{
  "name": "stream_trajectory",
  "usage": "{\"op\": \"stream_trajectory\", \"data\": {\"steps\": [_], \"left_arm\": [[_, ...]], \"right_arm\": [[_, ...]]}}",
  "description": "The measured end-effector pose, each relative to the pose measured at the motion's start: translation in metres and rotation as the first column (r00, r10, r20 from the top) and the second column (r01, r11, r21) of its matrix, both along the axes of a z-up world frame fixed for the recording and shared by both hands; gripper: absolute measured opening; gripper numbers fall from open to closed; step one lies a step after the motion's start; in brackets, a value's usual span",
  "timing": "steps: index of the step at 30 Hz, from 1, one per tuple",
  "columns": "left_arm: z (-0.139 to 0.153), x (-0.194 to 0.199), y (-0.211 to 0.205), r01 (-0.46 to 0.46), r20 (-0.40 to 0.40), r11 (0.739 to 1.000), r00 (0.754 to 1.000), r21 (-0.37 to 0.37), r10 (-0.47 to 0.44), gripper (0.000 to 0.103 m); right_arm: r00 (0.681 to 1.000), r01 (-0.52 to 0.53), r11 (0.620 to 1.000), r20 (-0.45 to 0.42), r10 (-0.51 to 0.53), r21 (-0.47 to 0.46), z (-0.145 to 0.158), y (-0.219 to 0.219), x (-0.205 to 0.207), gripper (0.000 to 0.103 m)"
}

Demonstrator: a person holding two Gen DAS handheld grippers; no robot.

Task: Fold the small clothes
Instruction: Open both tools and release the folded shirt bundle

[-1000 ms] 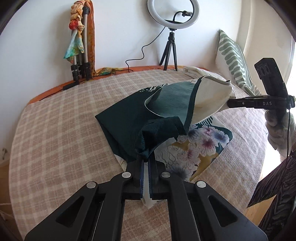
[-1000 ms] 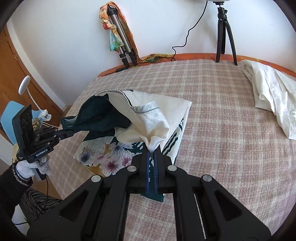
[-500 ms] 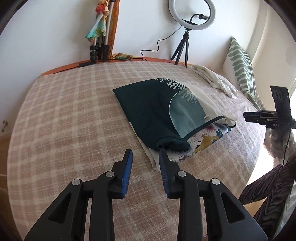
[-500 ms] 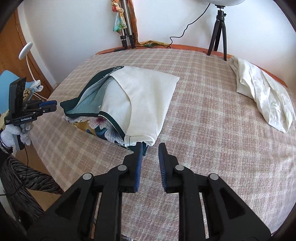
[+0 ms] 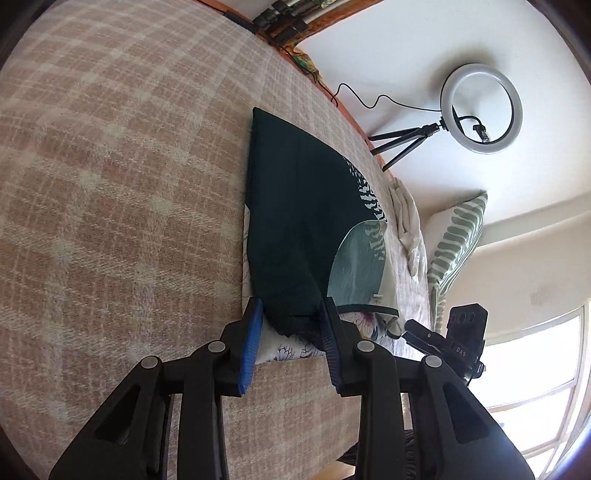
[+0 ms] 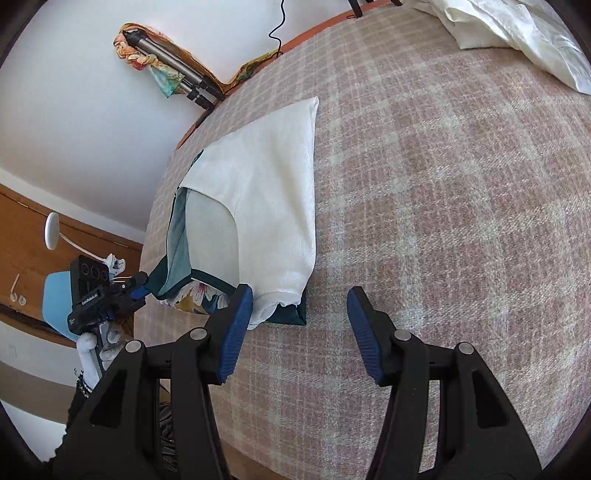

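- The garment [image 5: 295,221] lies folded near the front edge of the checked bedspread [image 5: 110,184]. From the left wrist view its top layer is dark green; from the right wrist view the top layer is cream [image 6: 273,192], with a flowered layer showing underneath at the near edge.
- It looks thin, light and limp. I judge it will sag and slide out of its fold if lifted by one point, so the two near corners, or the folded edge between them, are the sensible places to pinch.
- The layers are loose, and one curved hem stands slightly open in the middle. A careless pull could drag the top layer off the lower one.
- The left tongs [image 5: 291,332] have just been opening. The dark green corner sits between the pads, but they do not press on it, so nothing is held.
- The right tongs [image 6: 299,314] have also just been opening and now stand wider. The cream corner lies beside the left pad, not gripped.
- Both tongs point down at the near edge, each strongly rolled to one side.
- A second cream garment [image 6: 517,33] lies well apart, at the far side of the bed.
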State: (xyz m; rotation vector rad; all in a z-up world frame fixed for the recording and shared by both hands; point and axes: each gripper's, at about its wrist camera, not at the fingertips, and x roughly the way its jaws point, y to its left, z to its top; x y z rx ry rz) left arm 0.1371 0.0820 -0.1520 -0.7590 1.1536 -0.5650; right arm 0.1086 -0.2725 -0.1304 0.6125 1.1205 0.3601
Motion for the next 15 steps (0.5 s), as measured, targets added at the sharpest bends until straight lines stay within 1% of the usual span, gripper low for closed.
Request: {"op": "stream_trajectory", "data": {"steps": [2, 3, 6, 7, 8, 9, 10, 11, 13, 15], "left_arm": [[-0.002, 0.000, -0.003, -0.004, -0.003, 1.000, 1.000, -0.012, 0.003, 0.030], [-0.001, 0.000, -0.005, -0.003, 0.007, 1.000, 1.000, -0.006, 0.004, 0.030], [0.003, -0.001, -0.009, -0.001, 0.038, 1.000, 0.999, 0.020, 0.000, 0.024], [0.005, -0.001, -0.010, -0.003, 0.049, 1.000, 0.999, 0.024, 0.001, 0.020], [0.006, -0.001, -0.011, -0.001, 0.058, 1.000, 0.998, 0.026, -0.001, 0.006], [0.007, 0.000, -0.010, -0.002, 0.066, 0.999, 0.998, 0.035, -0.001, 0.005], [0.010, 0.000, -0.012, -0.004, 0.082, 0.999, 0.997, 0.044, 0.000, 0.005], [0.012, 0.000, -0.013, -0.002, 0.097, 0.998, 0.995, 0.055, -0.003, 0.005], [0.018, -0.001, -0.015, 0.004, 0.122, 0.997, 0.992, 0.071, -0.013, 0.005], [0.025, -0.003, -0.016, 0.004, 0.150, 0.996, 0.989, 0.086, -0.017, 0.004]], "right_arm": [[1.000, 0.002, 1.000, -0.008, -0.002, 0.018, -0.003, 0.000, 0.001, 0.056], [1.000, 0.005, 0.999, -0.013, -0.004, 0.035, -0.004, 0.000, 0.001, 0.056], [1.000, 0.005, 0.997, -0.027, -0.003, 0.074, -0.007, 0.001, 0.003, 0.056], [1.000, 0.003, 0.997, -0.028, -0.001, 0.073, -0.007, 0.001, 0.002, 0.056], [1.000, 0.005, 0.997, -0.026, -0.003, 0.073, -0.007, 0.002, 0.002, 0.054], [1.000, 0.003, 0.997, -0.027, -0.001, 0.080, -0.006, 0.002, 0.001, 0.044], [1.000, -0.004, 0.995, -0.029, 0.007, 0.097, -0.006, 0.002, 0.000, 0.038], [0.999, -0.012, 0.993, -0.030, 0.015, 0.114, -0.005, 0.003, 0.000, 0.025], [1.000, -0.019, 0.994, -0.013, 0.021, 0.108, 0.000, 0.006, 0.000, 0.015], [1.000, -0.027, 0.994, 0.017, 0.025, 0.107, 0.007, 0.007, -0.002, 0.009]]}}
